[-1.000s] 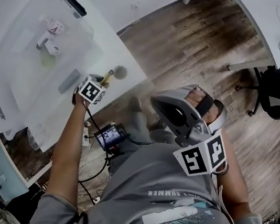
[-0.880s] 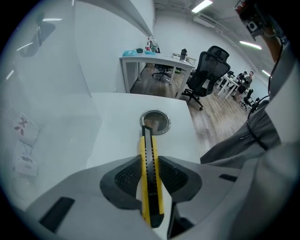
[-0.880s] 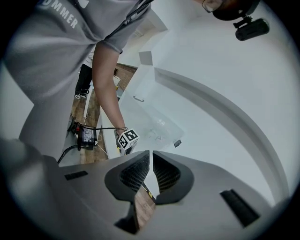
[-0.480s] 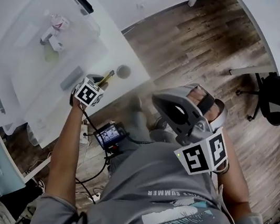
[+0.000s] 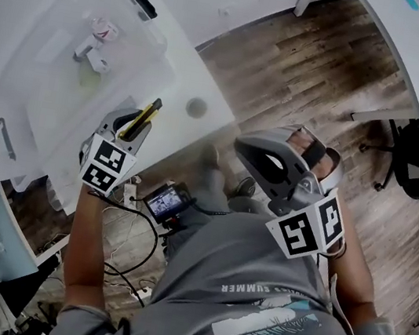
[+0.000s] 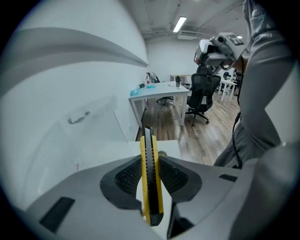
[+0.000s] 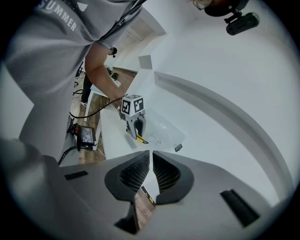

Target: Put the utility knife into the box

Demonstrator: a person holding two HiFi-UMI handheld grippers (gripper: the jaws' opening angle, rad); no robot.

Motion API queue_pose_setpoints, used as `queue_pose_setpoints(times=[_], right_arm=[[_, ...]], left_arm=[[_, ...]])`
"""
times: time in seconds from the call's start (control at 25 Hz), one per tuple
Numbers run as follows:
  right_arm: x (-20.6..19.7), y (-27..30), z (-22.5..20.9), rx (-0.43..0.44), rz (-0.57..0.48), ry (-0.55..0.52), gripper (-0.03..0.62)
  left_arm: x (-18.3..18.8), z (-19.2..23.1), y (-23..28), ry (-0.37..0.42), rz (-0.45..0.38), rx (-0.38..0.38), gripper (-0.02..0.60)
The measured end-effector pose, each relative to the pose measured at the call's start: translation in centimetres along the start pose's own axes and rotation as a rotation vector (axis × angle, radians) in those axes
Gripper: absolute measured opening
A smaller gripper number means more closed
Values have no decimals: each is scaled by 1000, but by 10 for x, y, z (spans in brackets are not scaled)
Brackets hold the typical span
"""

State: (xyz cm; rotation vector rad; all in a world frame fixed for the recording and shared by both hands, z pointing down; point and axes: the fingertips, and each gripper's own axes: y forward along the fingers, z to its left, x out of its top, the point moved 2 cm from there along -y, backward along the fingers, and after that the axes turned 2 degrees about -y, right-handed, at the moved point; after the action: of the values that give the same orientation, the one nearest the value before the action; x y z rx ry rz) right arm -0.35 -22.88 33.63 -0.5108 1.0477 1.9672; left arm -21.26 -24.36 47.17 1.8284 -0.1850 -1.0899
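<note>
Utility knife [image 6: 150, 187]: one, clamped in left gripper [image 5: 132, 126]; right gripper [image 7: 150, 171] clenched, empty; one box [image 5: 35, 70].

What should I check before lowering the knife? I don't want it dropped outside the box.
1. Grip: the left gripper has its pads pressed on both sides of the utility knife, which runs lengthwise between them: ok.
2. Knife over the box opening: in the head view it sits close to the box's near edge: cannot tell.
3. Room inside: a few small items lie in the box, with bare floor beside them: ok.
4. Blade retracted: cannot tell.
5. Right gripper out of the way: it is up by the person's chest, with nothing between its jaws: ok.
</note>
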Motion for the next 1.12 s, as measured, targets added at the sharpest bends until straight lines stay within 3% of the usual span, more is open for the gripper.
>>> queue_pose_setpoints(times=[0.32,0.6,0.88,1.12], right_arm=[[4,3,-3,-3,-19,3,34],[6,11,-7,-3,-24,12,34],[3,25,-11,4,-10,25,34],[4,39,-15,4,5,37,34]], left_arm=[[51,48,-103,52,-127,212,121],[37,107,-145,59,-84,357,120],[10,159,-152,43,-25,424,121],[-29,200,-136,4,38,426,121]])
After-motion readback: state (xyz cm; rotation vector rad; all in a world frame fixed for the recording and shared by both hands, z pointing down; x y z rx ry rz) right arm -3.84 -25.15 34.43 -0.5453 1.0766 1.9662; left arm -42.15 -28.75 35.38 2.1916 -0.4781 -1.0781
